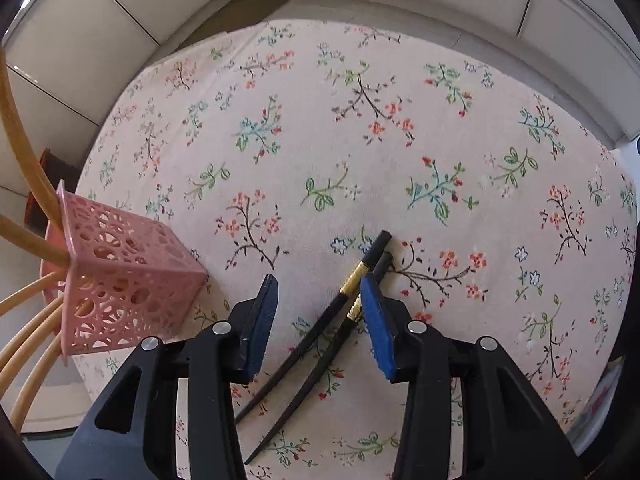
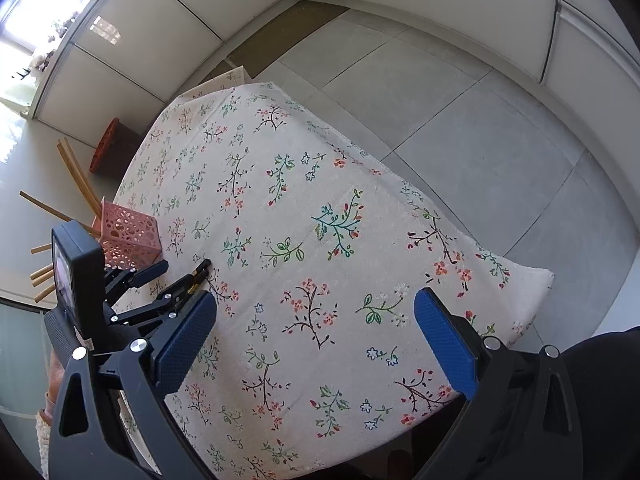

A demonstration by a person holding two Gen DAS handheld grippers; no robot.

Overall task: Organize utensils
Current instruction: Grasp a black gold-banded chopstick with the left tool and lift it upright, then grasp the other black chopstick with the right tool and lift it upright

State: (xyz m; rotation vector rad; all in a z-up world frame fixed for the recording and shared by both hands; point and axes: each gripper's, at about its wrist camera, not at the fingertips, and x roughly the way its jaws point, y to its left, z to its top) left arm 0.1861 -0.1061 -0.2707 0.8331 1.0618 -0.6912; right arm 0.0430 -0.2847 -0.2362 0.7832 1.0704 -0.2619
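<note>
Two black chopsticks with gold bands (image 1: 320, 332) lie side by side on the floral tablecloth (image 1: 360, 140). My left gripper (image 1: 320, 296) is open just above them, its blue pads either side of their upper halves. A pink perforated holder (image 1: 120, 284) stands at the table's left edge with several wooden chopsticks (image 1: 24, 308) sticking out. In the right wrist view the left gripper (image 2: 176, 276) hovers over the black chopsticks (image 2: 200, 270) beside the pink holder (image 2: 128, 240). My right gripper (image 2: 316, 332) is open and empty above the table's near right part.
The table (image 2: 320, 200) is small, with grey floor tiles (image 2: 460, 120) beyond its far and right edges. White cabinets (image 2: 200, 8) line the walls. An orange-brown stool (image 2: 110, 144) stands on the floor past the table's left corner.
</note>
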